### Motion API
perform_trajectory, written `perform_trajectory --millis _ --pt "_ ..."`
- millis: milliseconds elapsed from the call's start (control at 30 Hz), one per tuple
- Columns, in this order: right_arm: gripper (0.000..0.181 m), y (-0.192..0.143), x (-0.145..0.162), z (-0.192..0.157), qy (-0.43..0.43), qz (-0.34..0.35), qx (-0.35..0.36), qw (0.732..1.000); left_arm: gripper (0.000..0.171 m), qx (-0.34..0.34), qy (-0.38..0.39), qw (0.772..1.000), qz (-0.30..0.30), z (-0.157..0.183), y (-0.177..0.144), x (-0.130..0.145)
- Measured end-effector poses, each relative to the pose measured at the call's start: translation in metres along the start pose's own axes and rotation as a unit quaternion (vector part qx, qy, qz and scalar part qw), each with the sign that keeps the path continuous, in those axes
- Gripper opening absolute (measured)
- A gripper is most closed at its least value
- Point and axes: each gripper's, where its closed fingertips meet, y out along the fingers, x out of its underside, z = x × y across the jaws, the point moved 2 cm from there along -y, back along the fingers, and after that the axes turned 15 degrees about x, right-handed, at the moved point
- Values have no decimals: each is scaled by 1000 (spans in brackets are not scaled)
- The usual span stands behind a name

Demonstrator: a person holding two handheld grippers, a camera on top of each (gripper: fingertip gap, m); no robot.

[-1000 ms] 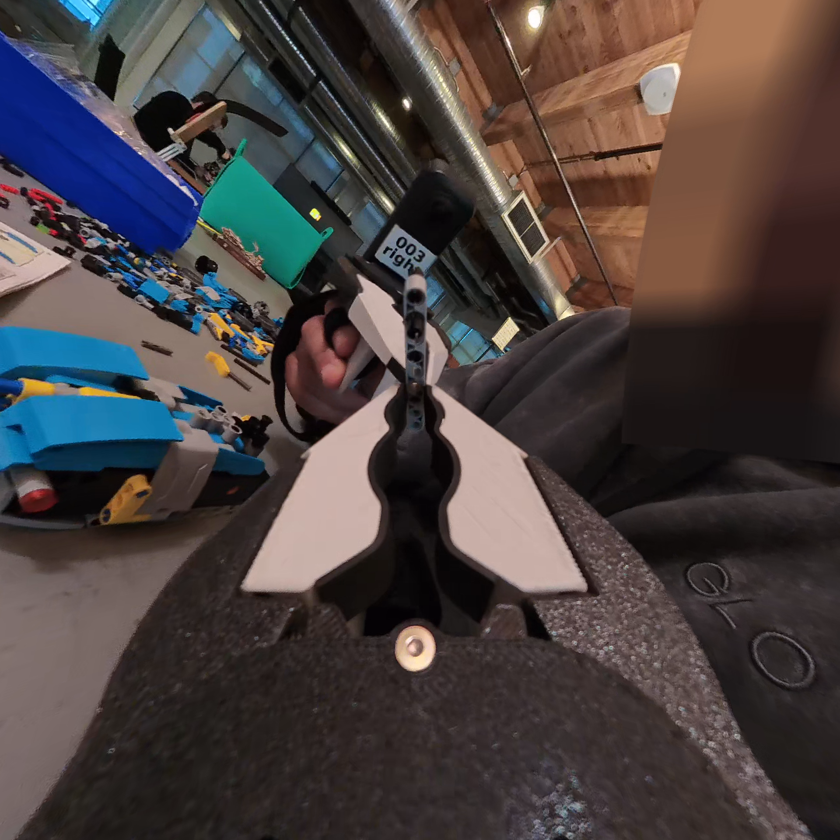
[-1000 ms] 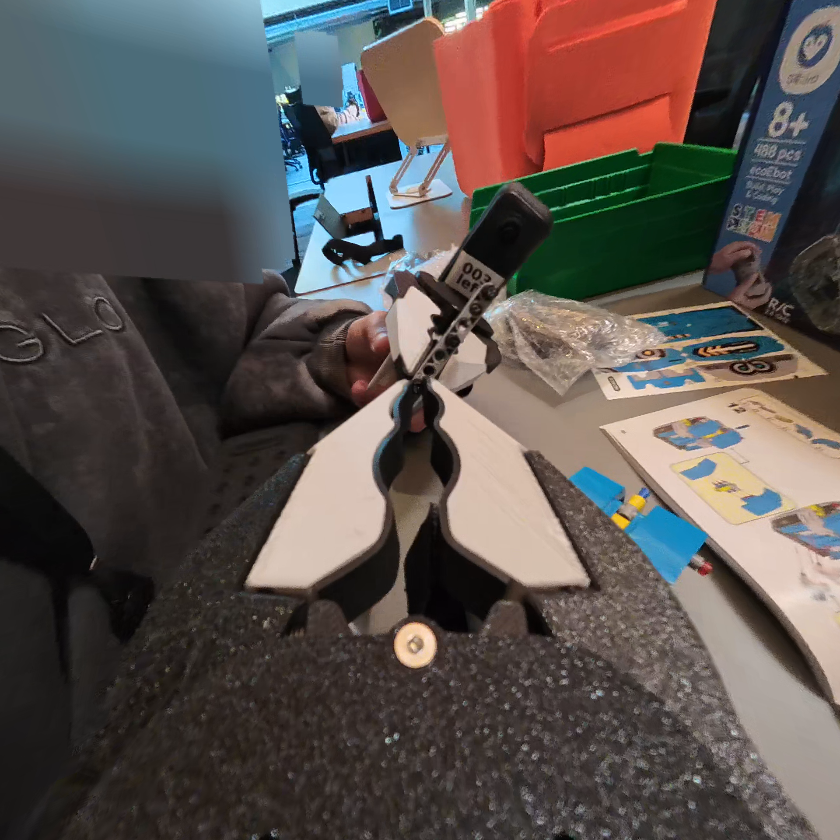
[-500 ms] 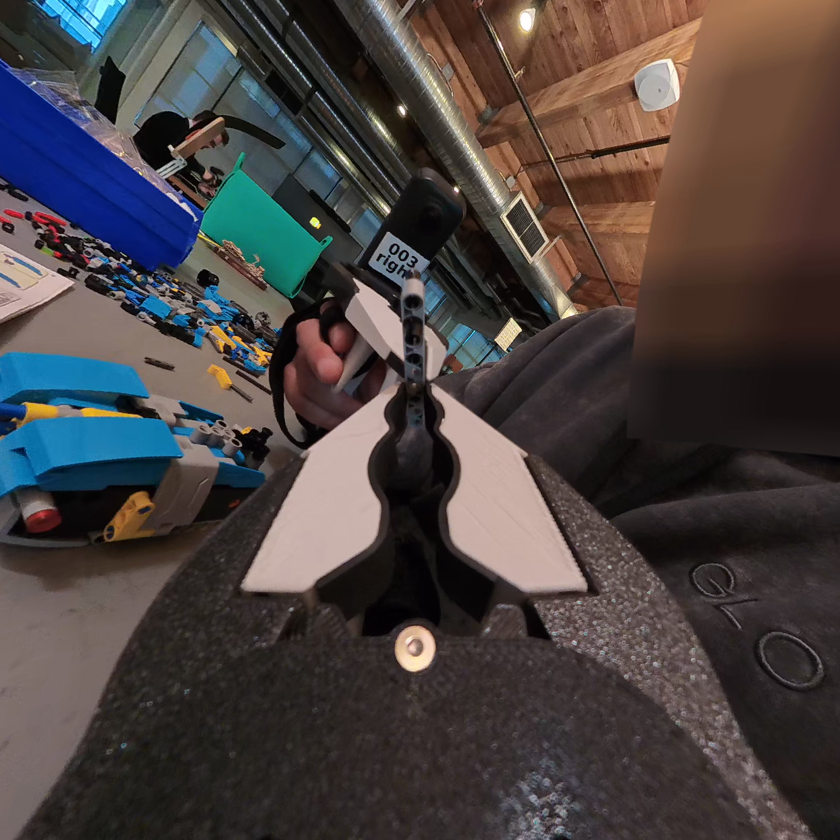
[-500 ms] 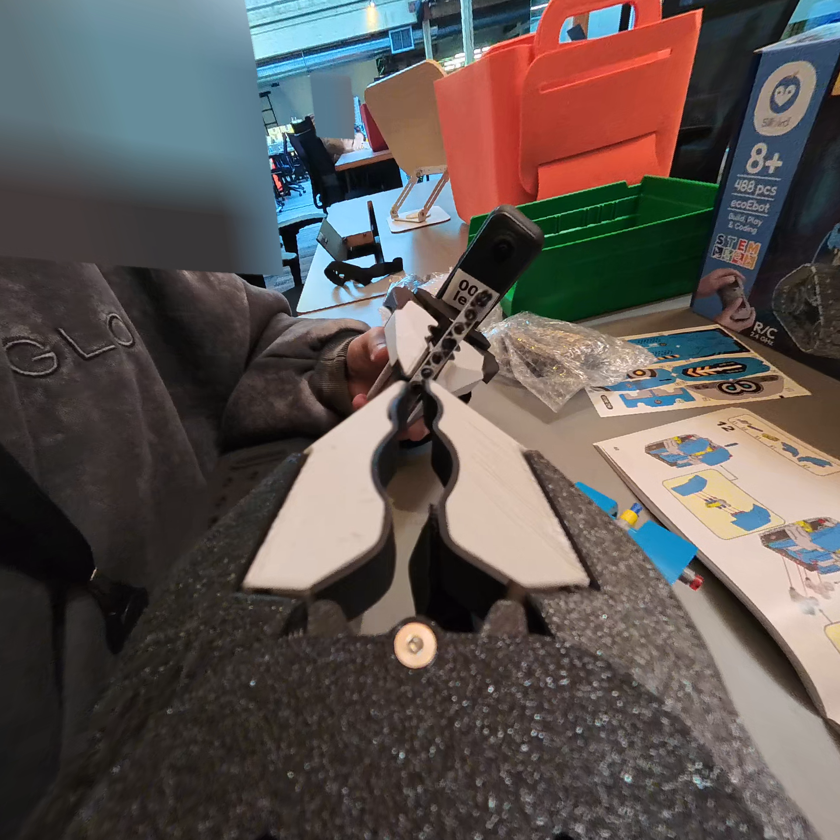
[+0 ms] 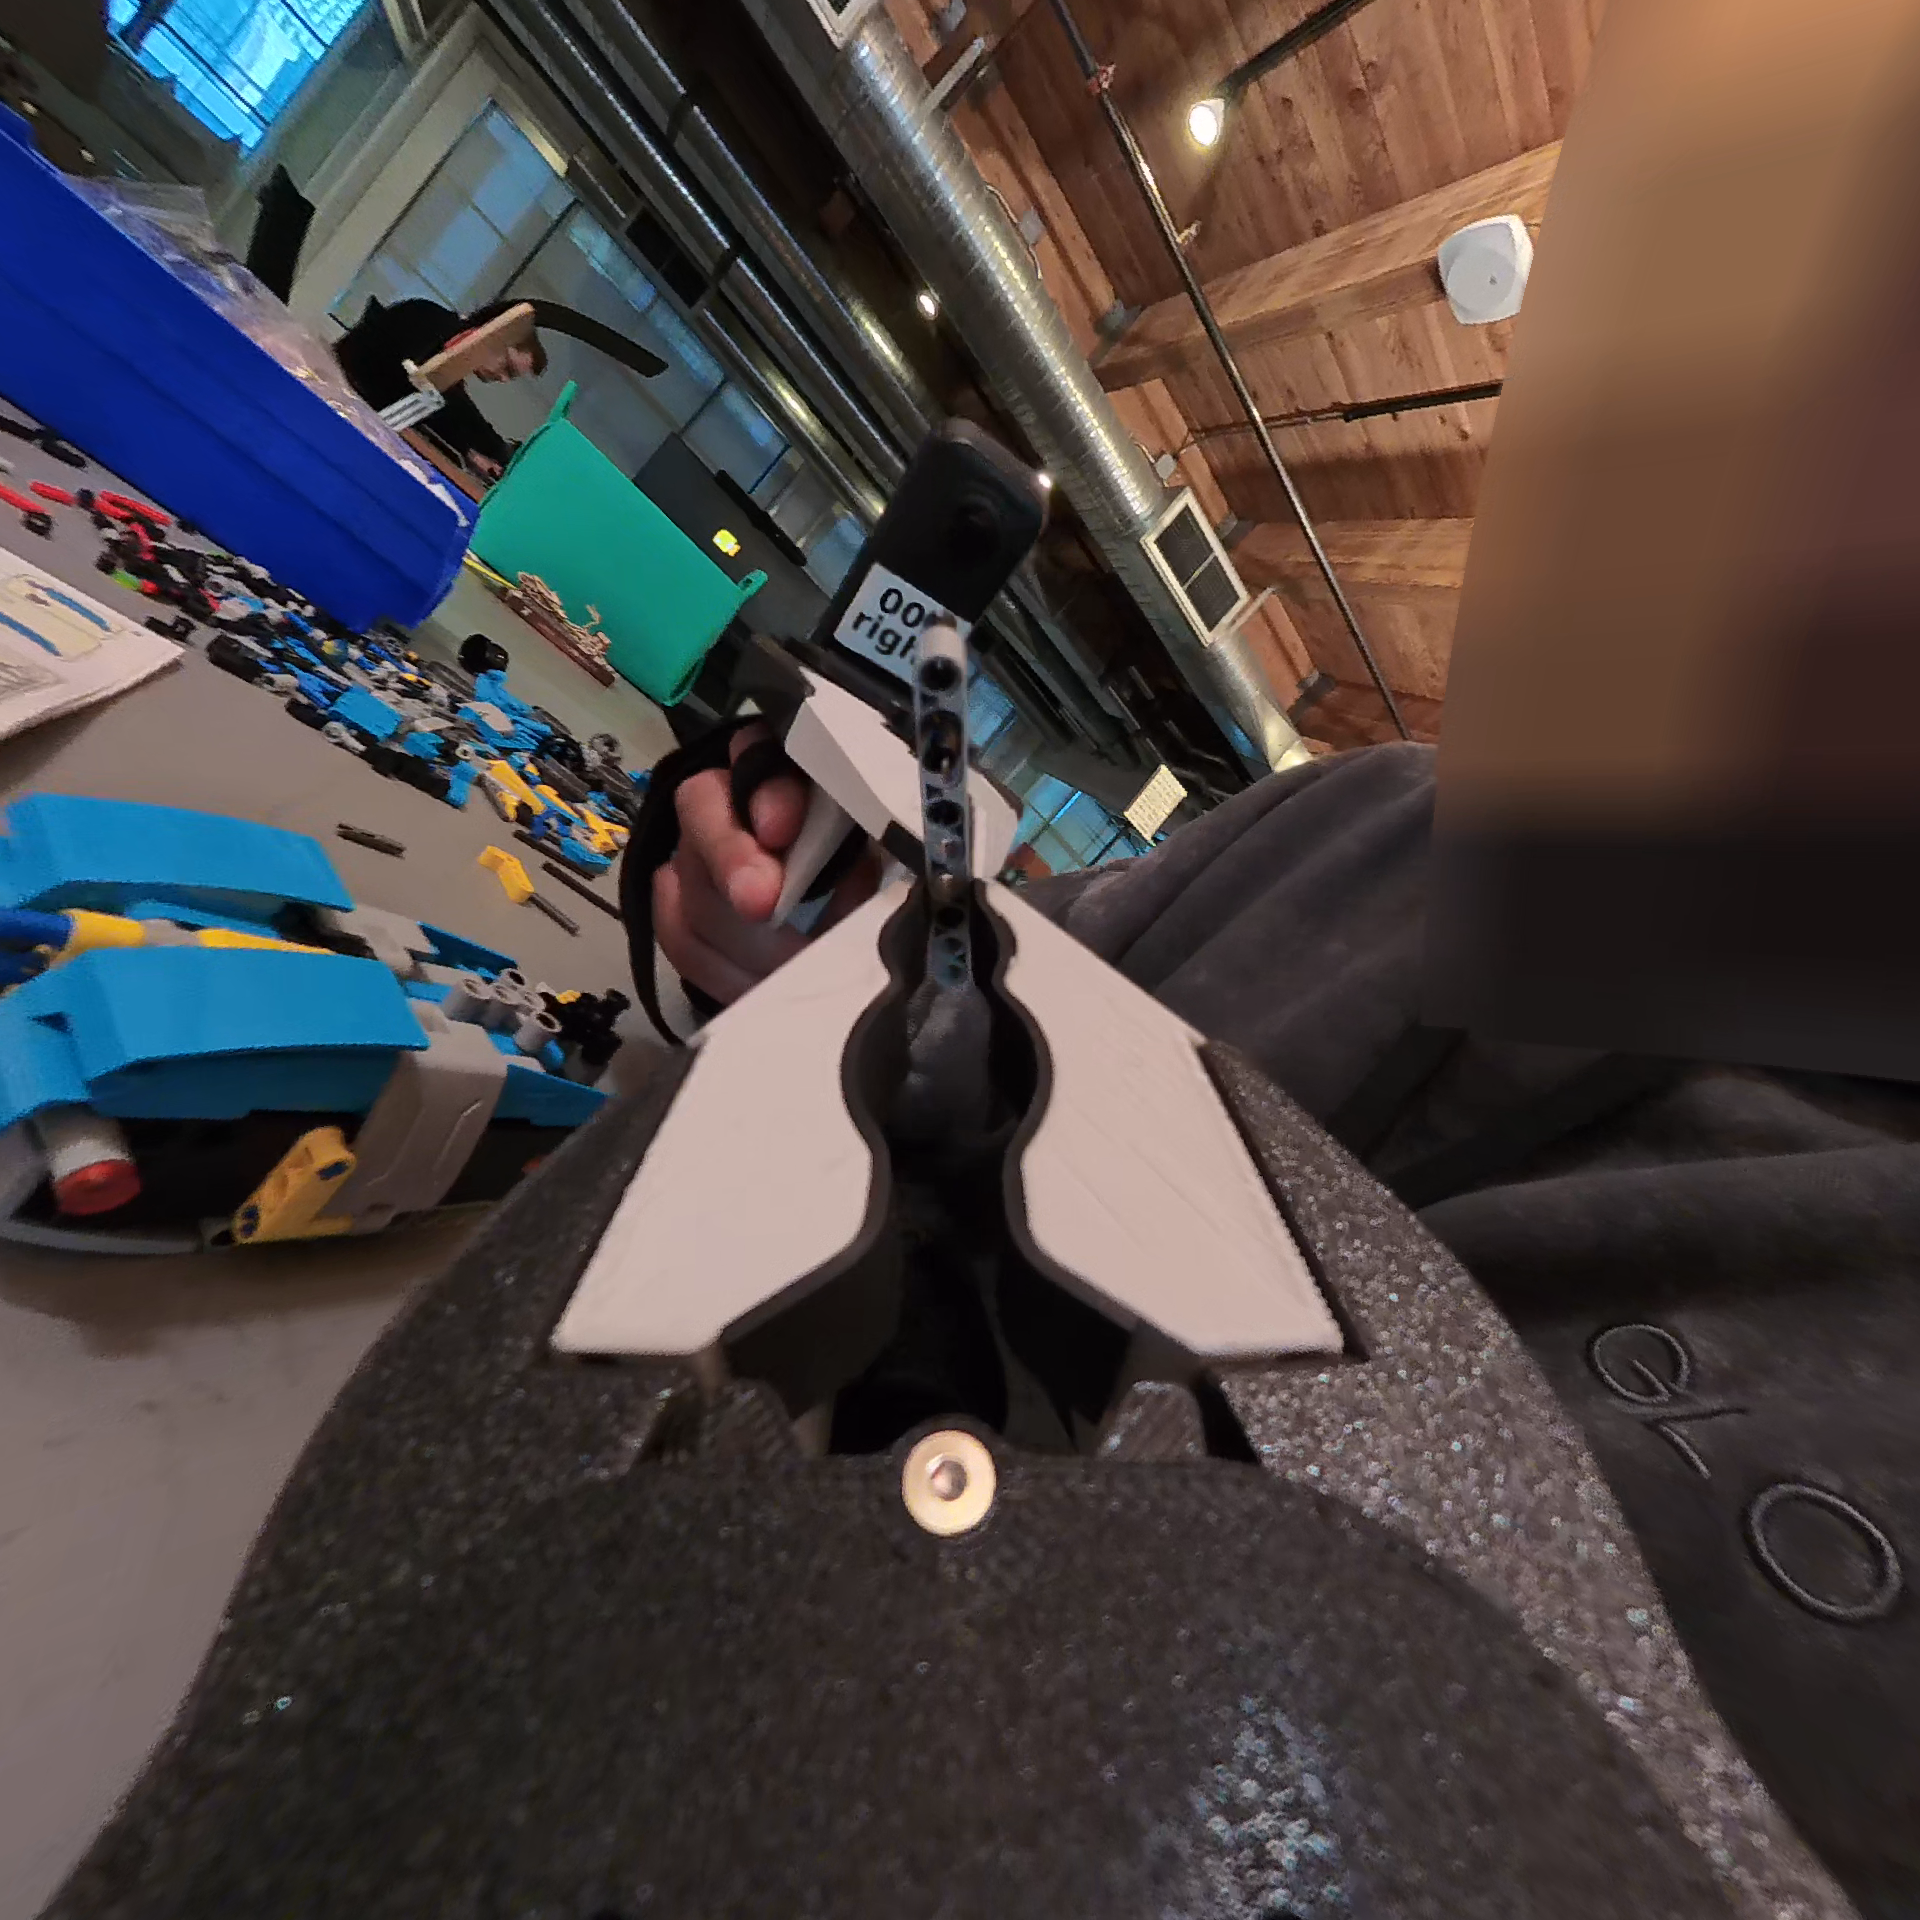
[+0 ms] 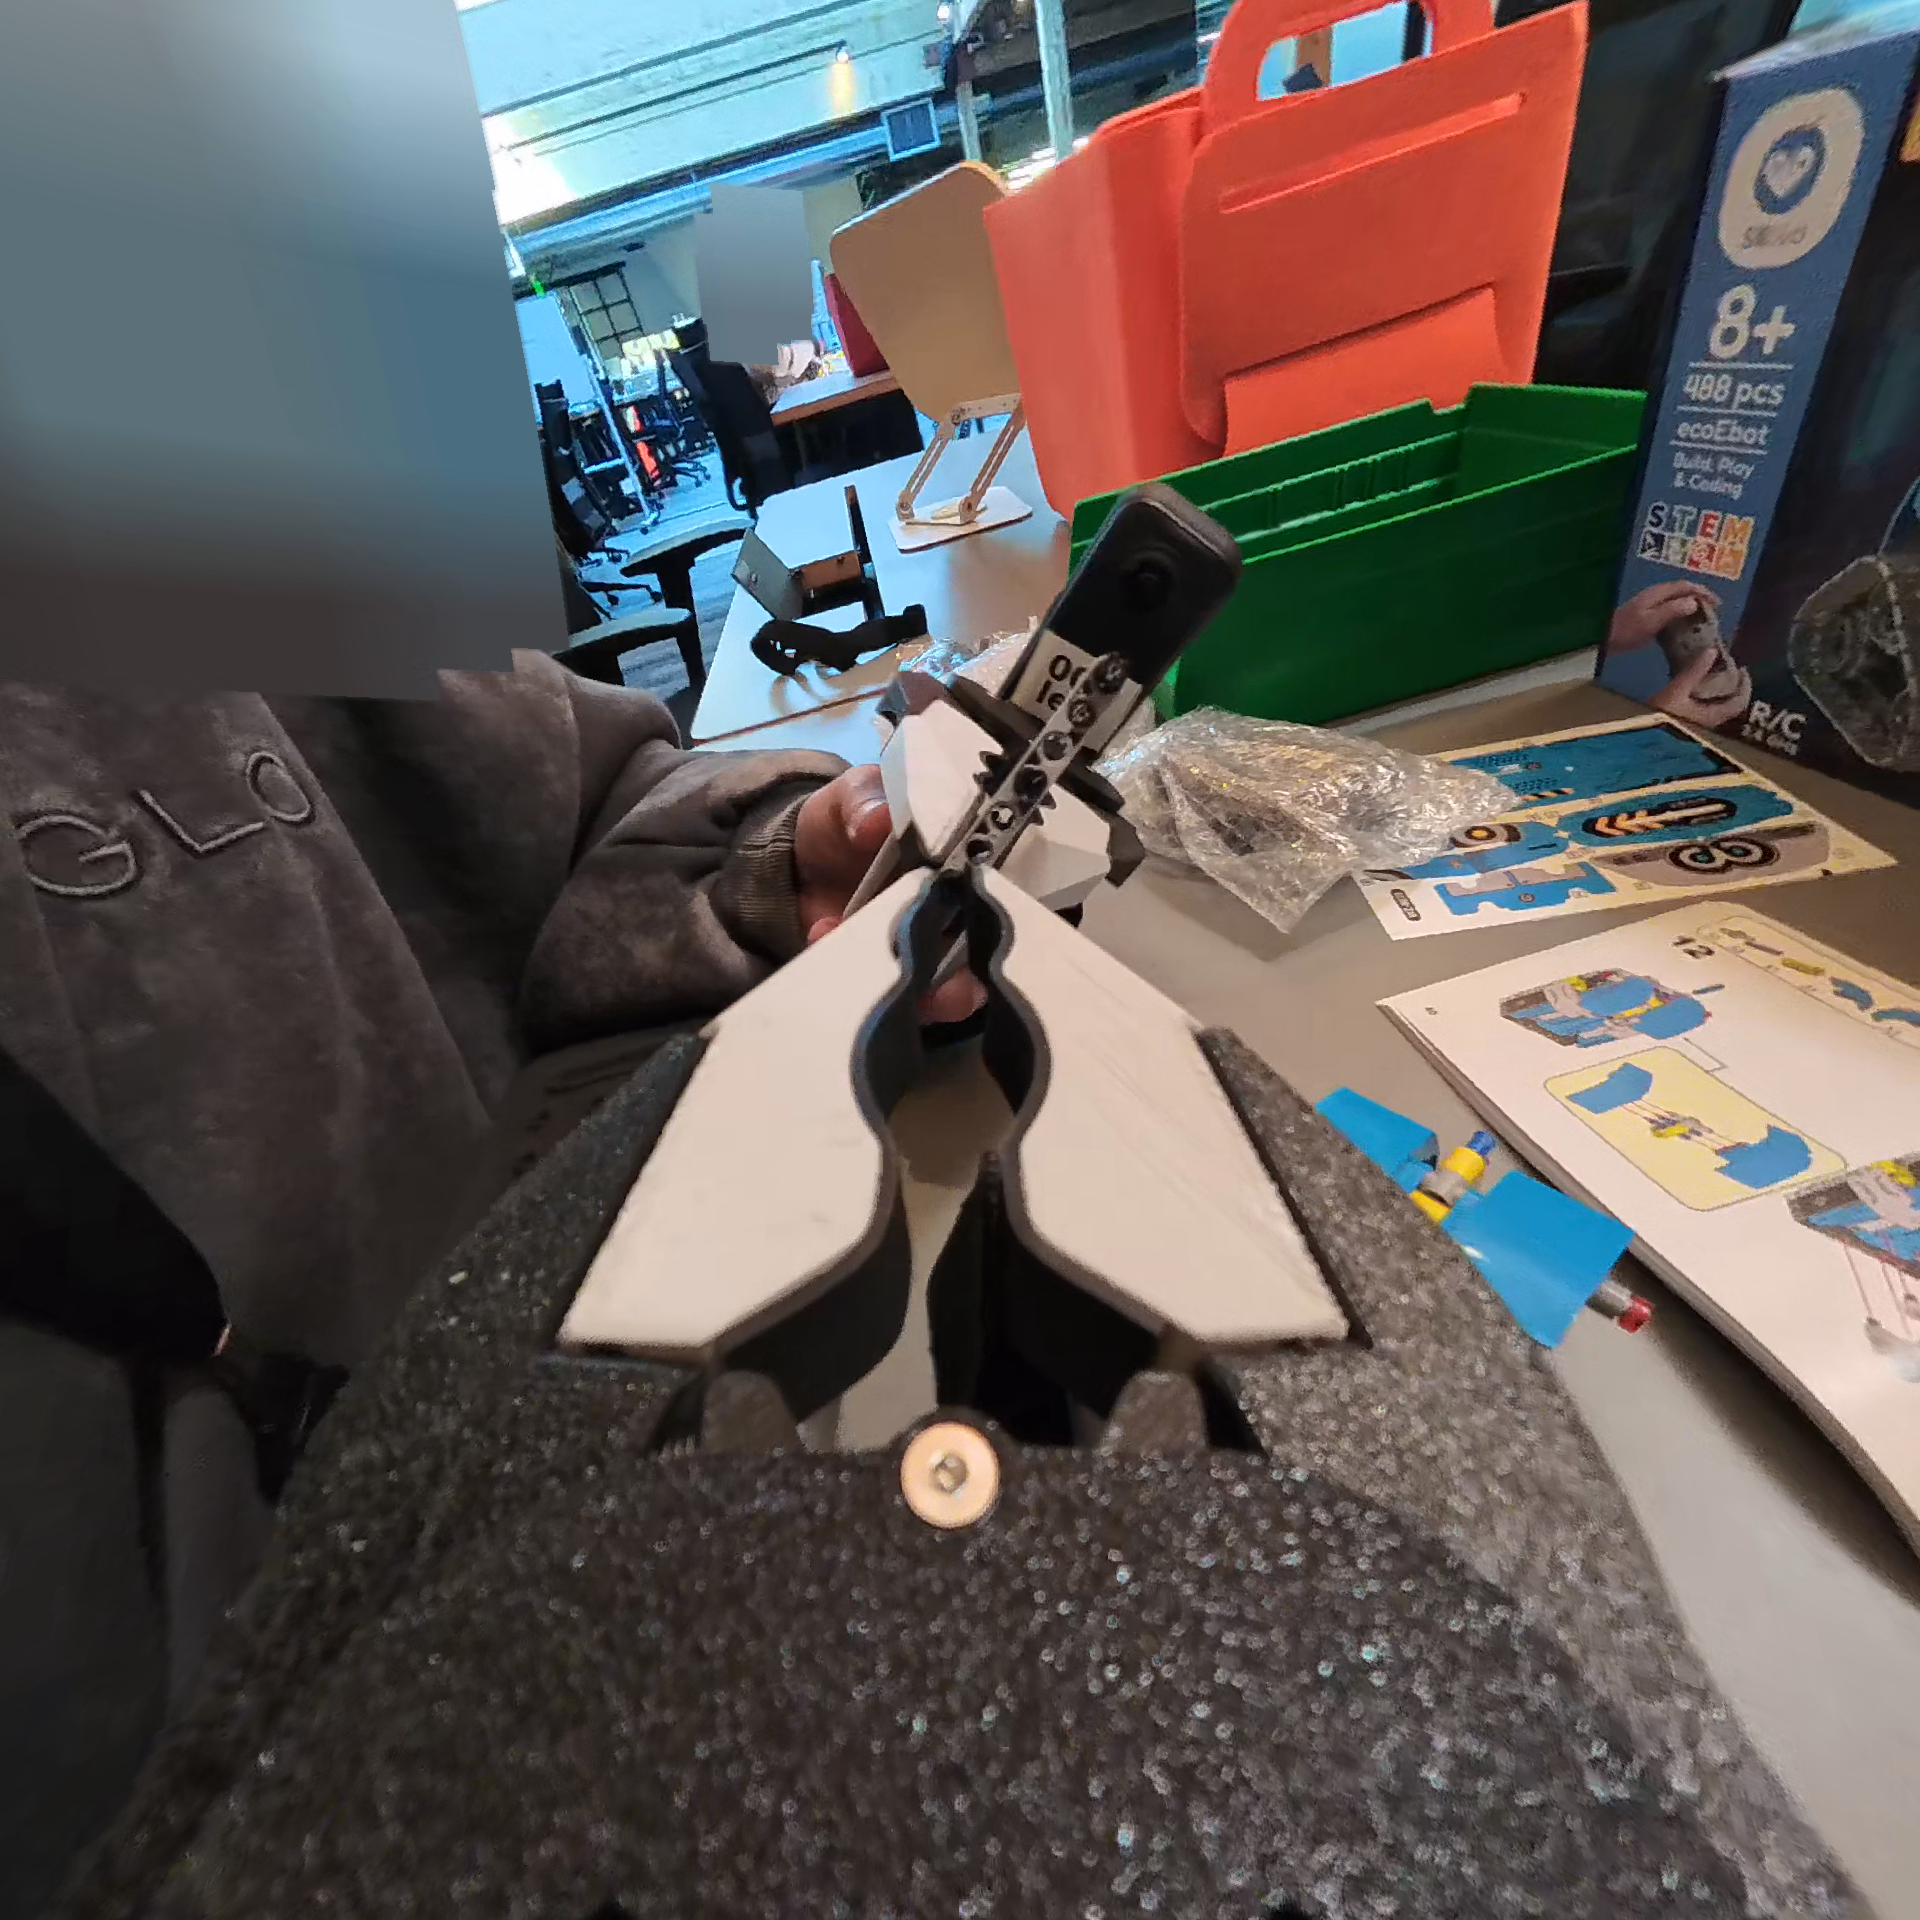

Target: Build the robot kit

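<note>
A grey beam with a row of holes [image 5: 940,769] stands up from between the tips of my left gripper [image 5: 948,902], which is shut on its lower end. In the right wrist view the same beam [image 6: 1039,764], with dark pins in it, slants up to the right from my right gripper [image 6: 951,883], whose shut tips pinch its lower end. The two grippers face each other, tip to tip, above the table's near edge. The right gripper [image 5: 883,769] shows behind the beam, held by a hand. The left gripper [image 6: 997,821] shows likewise.
A blue partly built model [image 5: 208,1018] lies left, with loose pieces [image 5: 416,727], a blue bin [image 5: 208,416] and a green bag [image 5: 613,561] beyond. On the other side lie a booklet [image 6: 1662,1091], blue parts [image 6: 1507,1236], a plastic bag [image 6: 1278,800], a green bin [image 6: 1403,561] and an orange bag [image 6: 1299,260]. Less than 4 cm separates the two grippers' tips.
Both grippers have shifted and tilted a little together with the beam between them. The grip on the beam looks the same.
</note>
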Motion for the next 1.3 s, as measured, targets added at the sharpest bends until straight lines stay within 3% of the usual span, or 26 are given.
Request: perform_trajectory --millis 100,200,400,533,700,1033,1200,1300 --pt "5 1 -2 6 29 0 1 1000 6 -17 7 1000 6 -4 -3 -4" --pt "22 -5 -11 11 30 31 20 999 7 -44 16 999 11 -7 -11 -8" --pt "30 4 4 12 -48 8 98 994 6 -58 27 997 34 -6 -19 -17" --pt "30 14 13 0 -19 -13 71 997 7 -50 28 998 40 -5 -18 -18" --pt "18 14 11 -1 7 -8 54 998 6 -37 37 998 20 0 -11 -13" --pt "11 9 5 0 55 10 30 998 7 -33 46 998 4 2 -7 -9" --pt "11 9 6 2 66 6 29 997 6 -37 46 998 7 1 -8 -10" --pt "21 12 11 0 70 -10 22 997 6 -34 45 998 15 2 -9 -12"
